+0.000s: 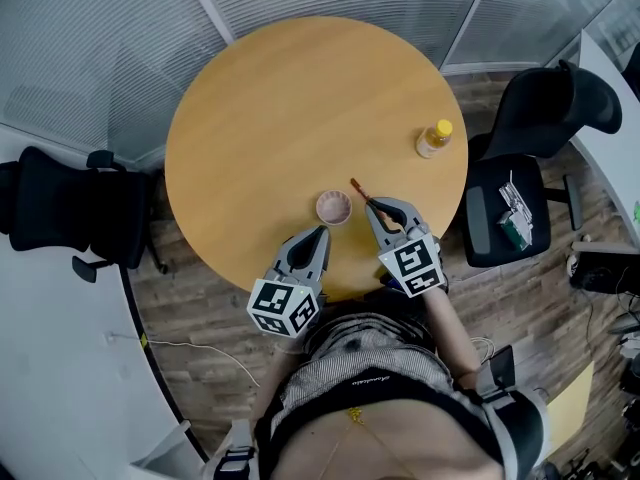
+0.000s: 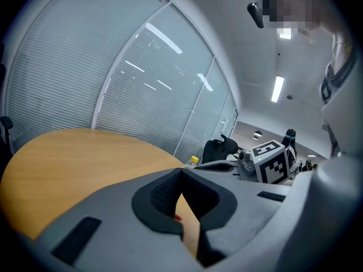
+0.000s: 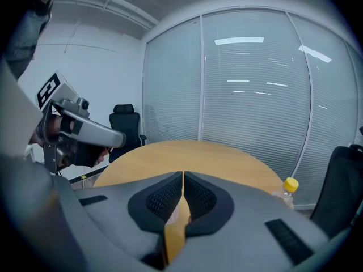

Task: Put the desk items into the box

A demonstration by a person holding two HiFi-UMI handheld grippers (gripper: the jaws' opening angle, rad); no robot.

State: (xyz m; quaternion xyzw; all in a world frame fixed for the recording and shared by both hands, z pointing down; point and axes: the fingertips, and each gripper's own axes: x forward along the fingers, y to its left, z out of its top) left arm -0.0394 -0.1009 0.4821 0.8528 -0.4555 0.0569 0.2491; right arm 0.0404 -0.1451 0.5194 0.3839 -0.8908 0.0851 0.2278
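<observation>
1. The round wooden table (image 1: 270, 98) carries three things, all on its right half.
2. A small pink cup (image 1: 333, 207) stands near the near edge.
3. A thin reddish stick (image 1: 358, 189) lies just right of the cup, slanting toward the near right.
4. A bottle (image 1: 434, 139) with a yellow cap stands upright by the far right edge, well apart from the cup.
5. The left gripper (image 1: 322, 231) hangs over the near edge, its tip just near of the cup. Its jaws are together, with nothing clamped.
6. The right gripper (image 1: 371, 205) sits to the right of the cup, its tip at the near end of the stick. Its jaws are together too; whether they touch the stick I cannot tell.
7. A black chair (image 1: 70, 213) stands left of the table, and another chair (image 1: 540, 118) stands to the right.
</observation>
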